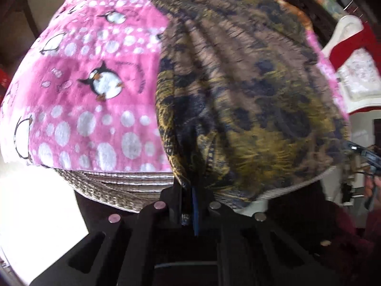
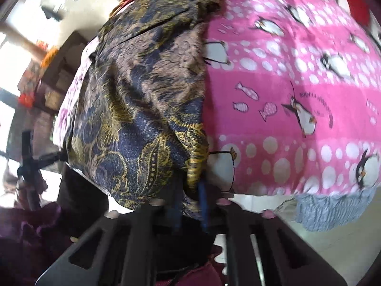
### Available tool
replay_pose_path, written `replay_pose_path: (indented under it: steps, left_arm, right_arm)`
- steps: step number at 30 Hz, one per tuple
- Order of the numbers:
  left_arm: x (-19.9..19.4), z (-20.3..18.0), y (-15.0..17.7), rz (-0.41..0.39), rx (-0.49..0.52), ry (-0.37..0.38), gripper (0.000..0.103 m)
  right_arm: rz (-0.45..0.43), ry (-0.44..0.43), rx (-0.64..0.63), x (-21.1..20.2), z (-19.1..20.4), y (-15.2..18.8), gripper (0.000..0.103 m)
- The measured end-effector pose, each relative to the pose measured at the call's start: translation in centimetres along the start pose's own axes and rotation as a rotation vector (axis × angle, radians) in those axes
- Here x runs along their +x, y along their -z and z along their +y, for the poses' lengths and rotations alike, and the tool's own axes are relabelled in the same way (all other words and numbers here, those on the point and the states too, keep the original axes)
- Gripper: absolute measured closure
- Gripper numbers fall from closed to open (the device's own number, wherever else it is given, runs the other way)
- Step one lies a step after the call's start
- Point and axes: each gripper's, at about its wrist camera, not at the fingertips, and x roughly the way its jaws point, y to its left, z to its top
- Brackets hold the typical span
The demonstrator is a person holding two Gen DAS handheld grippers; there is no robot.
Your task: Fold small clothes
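A small garment (image 1: 238,83) in navy, brown and gold print lies on a pink penguin blanket (image 1: 90,83). In the left wrist view my left gripper (image 1: 190,190) is shut on the garment's near left corner, the cloth bunched between its dark fingers. In the right wrist view the same garment (image 2: 142,90) spreads to the left over the blanket (image 2: 297,90). My right gripper (image 2: 195,190) is shut on its near right corner, a gold-printed fold pinched between the blue pads. Both grippers point steeply down at the near hem.
The blanket covers a quilted mattress edge (image 1: 119,186) with bright floor below it. A white and red piece of furniture (image 1: 352,54) stands at the right. A dark tripod-like stand (image 2: 28,162) and a dark red sleeve (image 2: 28,238) show at the lower left.
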Motion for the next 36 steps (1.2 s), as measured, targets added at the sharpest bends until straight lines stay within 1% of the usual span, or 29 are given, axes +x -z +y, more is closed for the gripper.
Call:
replay_pose_path:
  steps: [2, 3, 5, 6, 7, 9, 10, 12, 14, 15, 16, 17, 18, 19, 20, 21, 22, 23, 24, 26, 28, 30, 33, 35, 36]
  left_arm:
    - [-1.7, 0.1, -0.5, -0.037, -0.005, 0.075, 0.097]
    - [-3.2, 0.3, -1.1, -0.078, -0.018, 0.115, 0.097]
    - [-5.2, 0.8, -2.1, -0.138, -0.043, 0.162, 0.097]
    - [-6.8, 1.3, -2.9, -0.193, -0.066, 0.197, 0.097]
    - [-7.9, 1.5, -3.4, -0.231, -0.077, 0.217, 0.097]
    - [-10.2, 1.5, -4.5, -0.308, -0.08, 0.245, 0.097]
    - [-11.0, 1.6, -5.0, -0.334, -0.074, 0.25, 0.097]
    - [-13.1, 1.1, -6.3, -0.39, -0.05, 0.26, 0.097]
    - [-14.4, 0.9, -7.0, -0.424, -0.032, 0.277, 0.097]
    - [-14.9, 0.8, -7.2, -0.434, -0.022, 0.286, 0.097]
    - [-15.1, 0.5, -7.6, -0.44, -0.009, 0.28, 0.097]
    - [-15.1, 0.4, -7.8, -0.445, 0.001, 0.265, 0.097]
    - [-14.9, 0.0, -8.0, -0.448, 0.012, 0.249, 0.097]
    - [-14.7, 0.0, -8.0, -0.44, 0.018, 0.24, 0.097]
    - [-14.4, 0.2, -8.1, -0.43, 0.018, 0.24, 0.097]
    - [-13.8, 0.3, -8.1, -0.415, 0.012, 0.245, 0.097]
    - [-13.3, 0.5, -8.1, -0.405, 0.006, 0.249, 0.097]
    - [-12.8, 0.8, -8.0, -0.392, -0.002, 0.252, 0.097]
    - [-12.6, 1.1, -7.6, -0.384, -0.009, 0.254, 0.097]
    - [-12.2, 1.6, -7.5, -0.376, -0.027, 0.258, 0.097]
    - [-12.1, 2.0, -7.6, -0.373, -0.049, 0.264, 0.097]
    - [-12.2, 2.2, -7.6, -0.372, -0.054, 0.261, 0.097]
    - [-12.3, 2.0, -7.4, -0.37, -0.047, 0.242, 0.097]
    - [-12.0, 1.9, -7.3, -0.366, -0.046, 0.231, 0.097]
    - [-11.7, 1.9, -7.2, -0.359, -0.047, 0.226, 0.097]
  right_arm:
    - [-0.029, -0.018, -0.005, -1.1, 0.0, -0.6, 0.095]
    - [-0.066, -0.052, 0.002, -2.2, 0.0, -1.1, 0.095]
    - [-0.135, -0.121, 0.021, -4.3, 0.0, -2.2, 0.096]
    - [-0.17, -0.146, 0.021, -5.3, 0.1, -2.8, 0.097]
    - [-0.198, -0.164, 0.017, -6.2, 0.3, -3.2, 0.097]
    - [-0.264, -0.222, 0.011, -8.5, 0.9, -4.3, 0.097]
    - [-0.282, -0.249, 0.01, -9.2, 1.1, -4.6, 0.097]
    - [-0.35, -0.328, -0.01, -11.5, 2.2, -5.2, 0.099]
    - [-0.403, -0.357, -0.036, -13.3, 3.0, -5.5, 0.099]
    - [-0.424, -0.363, -0.049, -14.0, 3.3, -5.7, 0.099]
    - [-0.429, -0.355, -0.065, -14.3, 3.7, -5.8, 0.099]
    - [-0.408, -0.293, -0.088, -14.0, 4.1, -6.0, 0.099]
    - [-0.373, -0.212, -0.112, -13.2, 4.5, -6.3, 0.099]
    - [-0.352, -0.168, -0.115, -12.6, 4.6, -6.2, 0.099]
    - [-0.302, -0.119, -0.098, -11.0, 4.4, -6.1, 0.094]
    - [-0.263, -0.113, -0.079, -10.1, 4.0, -6.0, 0.089]
    - [-0.196, -0.112, -0.048, -8.5, 3.5, -5.7, 0.08]
    - [-0.127, -0.106, -0.023, -6.9, 2.9, -5.1, 0.075]
    - [-0.085, -0.087, -0.011, -5.5, 2.5, -4.3, 0.073]
    - [-0.052, -0.041, 0.011, -3.4, 1.5, -3.2, 0.071]
    - [-0.01, -0.044, 0.067, -1.3, 0.1, -2.4, 0.07]
    - [0.019, -0.08, 0.107, 0.1, -0.5, -1.7, 0.07]
    - [0.038, -0.121, 0.101, 1.2, -0.2, -1.2, 0.066]
    - [0.046, -0.148, 0.088, 1.4, 0.2, -1.0, 0.061]
    - [0.045, -0.151, 0.083, 1.4, 0.4, -0.9, 0.06]
